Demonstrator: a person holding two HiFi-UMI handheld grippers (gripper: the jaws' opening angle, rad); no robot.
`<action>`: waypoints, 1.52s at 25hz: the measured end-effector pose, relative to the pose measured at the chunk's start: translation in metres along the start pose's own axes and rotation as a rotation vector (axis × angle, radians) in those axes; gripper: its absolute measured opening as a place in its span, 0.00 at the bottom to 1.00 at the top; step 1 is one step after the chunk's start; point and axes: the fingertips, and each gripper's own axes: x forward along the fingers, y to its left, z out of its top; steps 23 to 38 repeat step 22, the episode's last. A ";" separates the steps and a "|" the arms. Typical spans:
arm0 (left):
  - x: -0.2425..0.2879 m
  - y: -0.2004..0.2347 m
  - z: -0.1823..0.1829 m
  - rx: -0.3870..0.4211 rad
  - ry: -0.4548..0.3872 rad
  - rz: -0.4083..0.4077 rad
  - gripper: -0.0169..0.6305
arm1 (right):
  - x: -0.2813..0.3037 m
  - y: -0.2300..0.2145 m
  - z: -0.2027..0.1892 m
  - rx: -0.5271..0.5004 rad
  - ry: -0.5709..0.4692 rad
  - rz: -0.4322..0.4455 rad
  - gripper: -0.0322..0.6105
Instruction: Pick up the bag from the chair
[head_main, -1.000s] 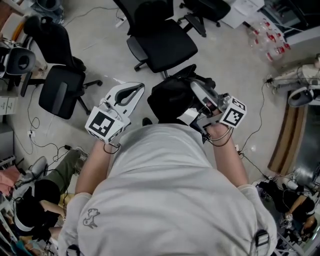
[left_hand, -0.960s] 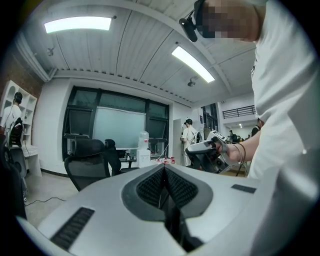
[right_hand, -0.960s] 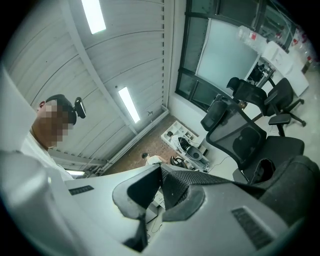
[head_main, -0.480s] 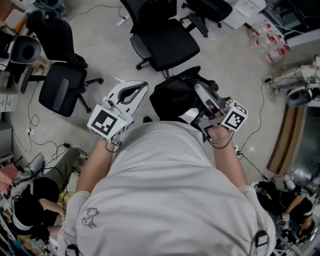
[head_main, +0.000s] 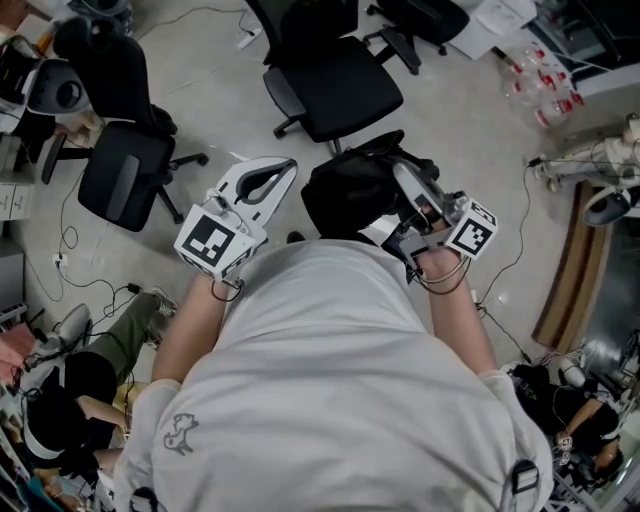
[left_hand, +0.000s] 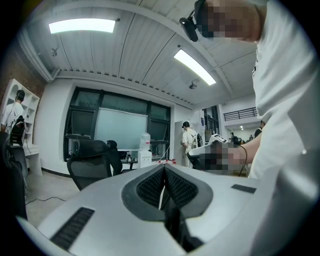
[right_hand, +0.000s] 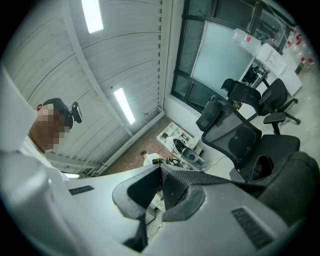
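A black bag (head_main: 348, 192) hangs close in front of my chest, apart from the empty black office chair (head_main: 335, 92) beyond it. My right gripper (head_main: 402, 178) is shut on the bag's woven strap (right_hand: 200, 176), which runs out between the jaws toward the bag's body (right_hand: 295, 182). In the right gripper view the right gripper (right_hand: 161, 169) points up at the ceiling. My left gripper (head_main: 284, 166) is just left of the bag, not touching it. In its own view the left gripper (left_hand: 164, 170) is shut with nothing between its pads.
A second black chair (head_main: 125, 175) stands at the left, a third (head_main: 415, 20) at the top. Cables (head_main: 70, 250) trail on the floor at the left. A seated person's leg (head_main: 125, 340) is at lower left. Bottles (head_main: 540, 80) stand at the upper right.
Both grippers and the bag have stayed almost where they were; the view has only shifted a little.
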 end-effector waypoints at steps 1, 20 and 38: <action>0.000 -0.001 0.000 0.005 0.001 -0.001 0.05 | 0.000 0.000 0.000 -0.001 0.001 0.002 0.10; 0.001 -0.003 0.002 0.011 -0.007 0.003 0.05 | -0.002 0.001 0.000 -0.004 -0.003 0.007 0.10; 0.001 -0.001 0.001 0.010 -0.009 0.003 0.05 | 0.000 -0.001 0.000 -0.003 -0.003 0.005 0.10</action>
